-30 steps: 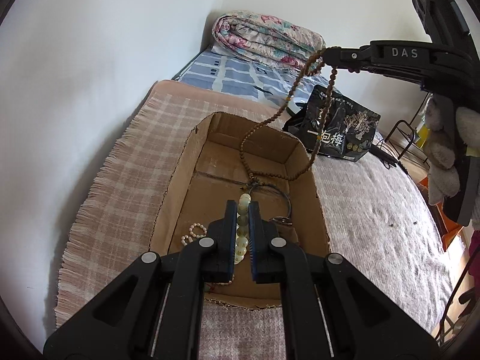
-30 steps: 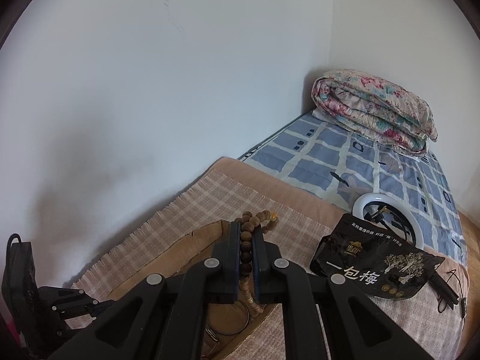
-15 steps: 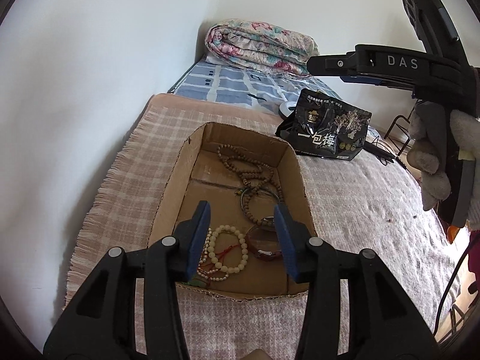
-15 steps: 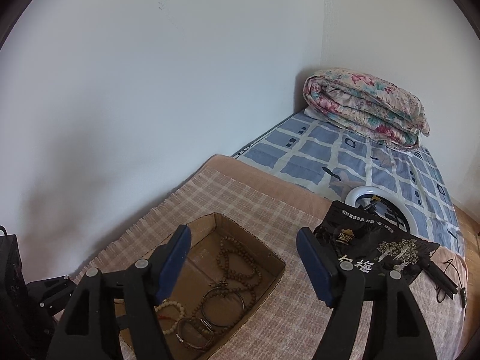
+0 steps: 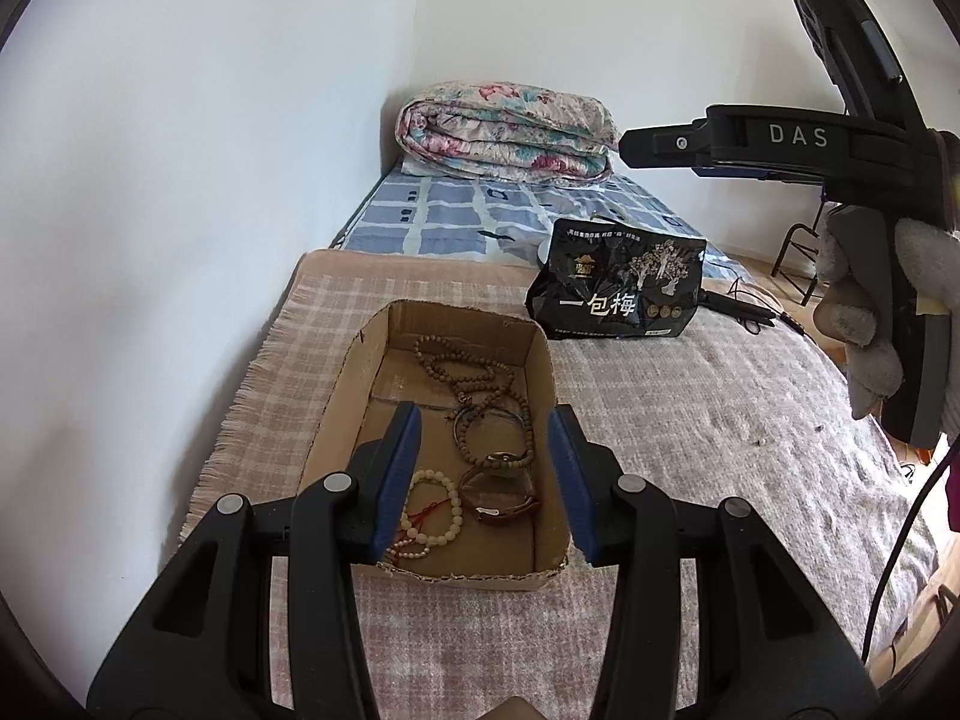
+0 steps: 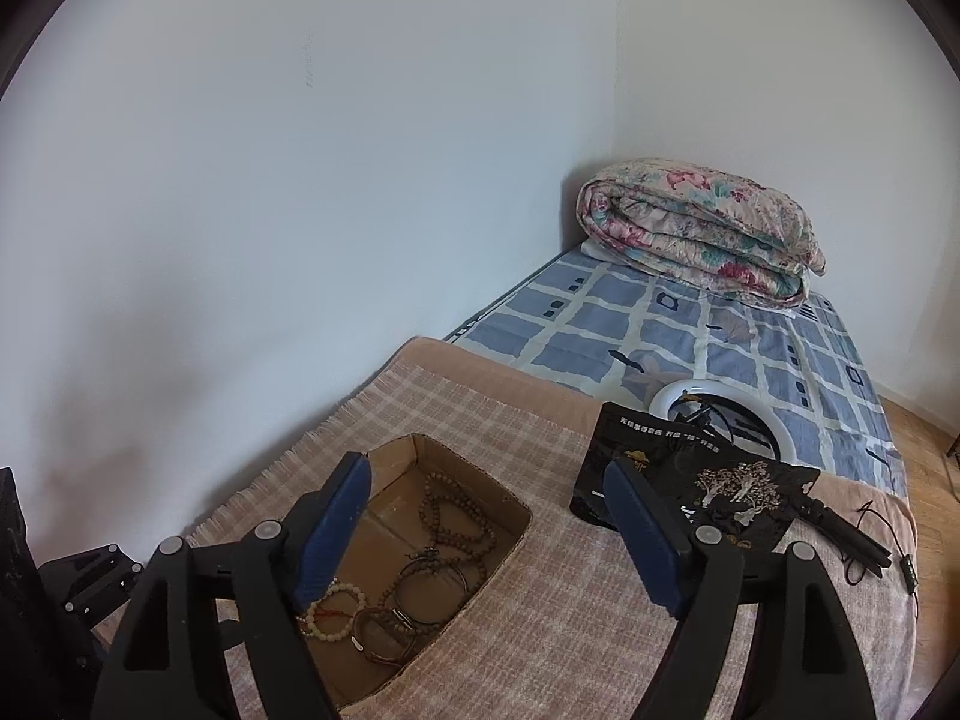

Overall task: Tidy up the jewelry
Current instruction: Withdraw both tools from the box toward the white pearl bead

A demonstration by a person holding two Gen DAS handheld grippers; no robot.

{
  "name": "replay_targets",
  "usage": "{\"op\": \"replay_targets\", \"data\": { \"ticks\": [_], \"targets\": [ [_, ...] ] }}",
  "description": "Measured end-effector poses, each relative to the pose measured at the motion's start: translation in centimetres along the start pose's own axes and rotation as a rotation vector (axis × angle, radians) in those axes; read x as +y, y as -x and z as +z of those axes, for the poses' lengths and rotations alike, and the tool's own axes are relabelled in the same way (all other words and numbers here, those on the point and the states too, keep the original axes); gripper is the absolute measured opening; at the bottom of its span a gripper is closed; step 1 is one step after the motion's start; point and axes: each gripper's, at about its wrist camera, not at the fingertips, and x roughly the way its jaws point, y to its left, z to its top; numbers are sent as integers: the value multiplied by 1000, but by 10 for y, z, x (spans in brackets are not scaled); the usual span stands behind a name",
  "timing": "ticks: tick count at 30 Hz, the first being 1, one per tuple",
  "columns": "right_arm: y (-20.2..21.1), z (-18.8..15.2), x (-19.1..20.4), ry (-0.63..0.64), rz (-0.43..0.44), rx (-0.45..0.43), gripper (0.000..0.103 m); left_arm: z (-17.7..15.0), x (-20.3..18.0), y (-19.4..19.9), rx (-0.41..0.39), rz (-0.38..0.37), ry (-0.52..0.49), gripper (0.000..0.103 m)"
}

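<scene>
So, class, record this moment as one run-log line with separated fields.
left gripper: open, empty | right gripper: just opened, empty | brown bead strand: in cardboard box | pale bead bracelet: in box

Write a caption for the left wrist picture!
Open left tongs above a cardboard box of bead bracelets.

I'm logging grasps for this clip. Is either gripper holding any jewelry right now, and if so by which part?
Nothing is held. The left gripper and right gripper have just been opening and stand empty; the bead strings lie in the cardboard box.
</scene>
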Motion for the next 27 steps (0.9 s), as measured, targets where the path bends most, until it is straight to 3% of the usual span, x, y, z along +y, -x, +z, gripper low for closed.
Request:
{"op": "replay_targets", "data": {
  "ticks": [12,17,18,20,22,27],
  "targets": [
    [69,-17,-35,-8,-79,-58,99,9,-48,32,-47,-10,-49,45],
    [95,-30,-57,-27,-111,-71,100,12,-68,38,-52,-24,-72,45],
    [101,-33,-61,-31,-119,-74,101,12,-72,40,-54,-28,-74,47],
    [114,-39,-69,-37,-140,-87,103,13,-80,43,-65,-38,-79,60],
    [126,-45,-77,-36,-162,-100,103,13,-86,46,-76,-45,-80,64],
    [155,-61,-101,-52,-203,-116,103,12,-106,49,-92,-84,-111,64]
  ]
}}
